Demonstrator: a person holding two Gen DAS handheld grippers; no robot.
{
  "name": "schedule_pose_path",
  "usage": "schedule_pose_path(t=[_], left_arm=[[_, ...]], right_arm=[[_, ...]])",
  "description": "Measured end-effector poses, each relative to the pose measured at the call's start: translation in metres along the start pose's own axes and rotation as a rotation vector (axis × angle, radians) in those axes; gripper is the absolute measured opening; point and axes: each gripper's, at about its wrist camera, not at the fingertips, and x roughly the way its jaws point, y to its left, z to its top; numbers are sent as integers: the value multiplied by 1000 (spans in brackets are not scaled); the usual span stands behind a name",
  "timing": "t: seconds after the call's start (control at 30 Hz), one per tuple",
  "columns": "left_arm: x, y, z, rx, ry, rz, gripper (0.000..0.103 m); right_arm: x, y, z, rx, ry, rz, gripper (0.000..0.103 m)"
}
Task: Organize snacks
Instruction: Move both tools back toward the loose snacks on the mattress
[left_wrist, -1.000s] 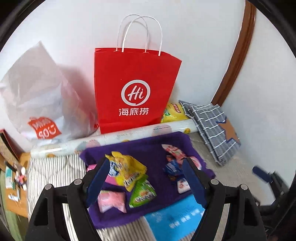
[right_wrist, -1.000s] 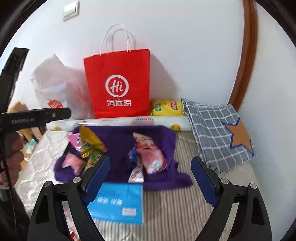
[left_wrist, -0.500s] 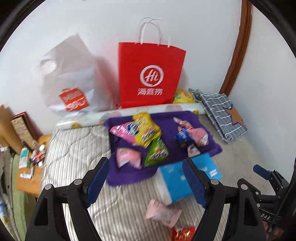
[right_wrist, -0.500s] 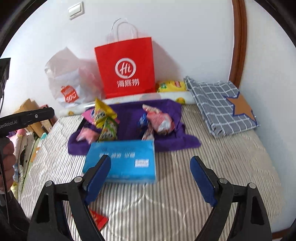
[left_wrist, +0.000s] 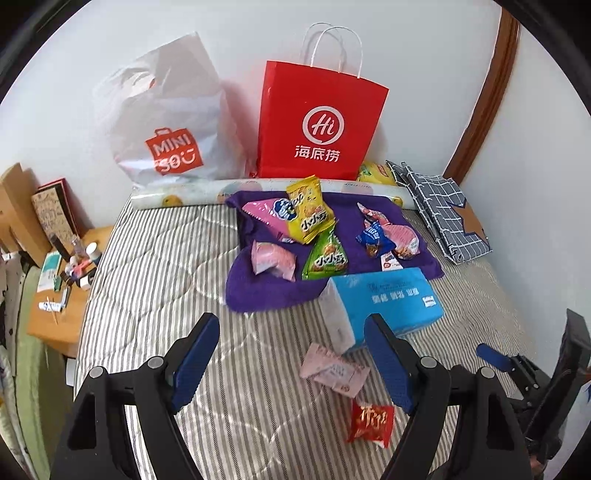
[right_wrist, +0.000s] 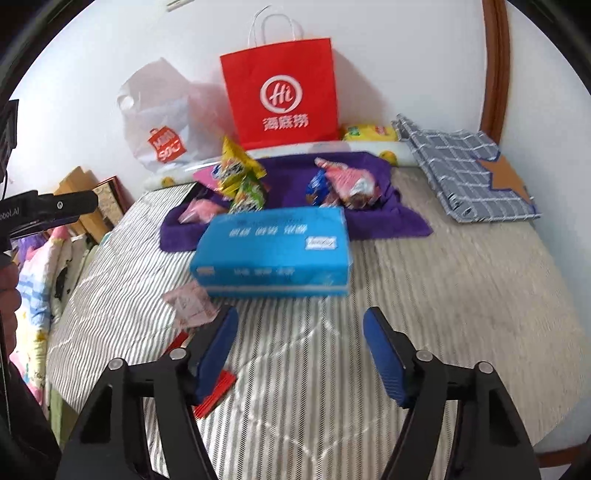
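Most of the snacks lie in a heap on the purple towel (left_wrist: 332, 291) spread on the bed (left_wrist: 155, 266), in front of the red paper bag (left_wrist: 319, 122), while two strays sit on the striped cover nearer the camera: a pale pink packet (left_wrist: 334, 371) just beside the blue tissue box (left_wrist: 388, 302), and a small red packet (left_wrist: 369, 422) a little nearer still. The left tongs (left_wrist: 291, 363) stand open and empty above the cover, with the pink packet lying beyond and between their blades. The right tongs (right_wrist: 301, 356) have just been closing but remain apart, with nothing between them. These packets look light, thin and crinkly, probably slick film that will buckle and slide under a pinch. The contents may crush, so a gentle hold on a sealed edge or corner seems wiser than squeezing the belly. The soft quilt should give under the blades, which helps one slip beneath a flat packet. In the blurred right view the red packet is mostly hidden behind a blade.
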Motion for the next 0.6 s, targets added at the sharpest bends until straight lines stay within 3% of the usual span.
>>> schedule_pose_path(t=[0.6], left_arm=[[-5, 11, -26, 15, 13, -1, 80]], right_arm=[[36, 64, -43, -187, 99, 152, 68]])
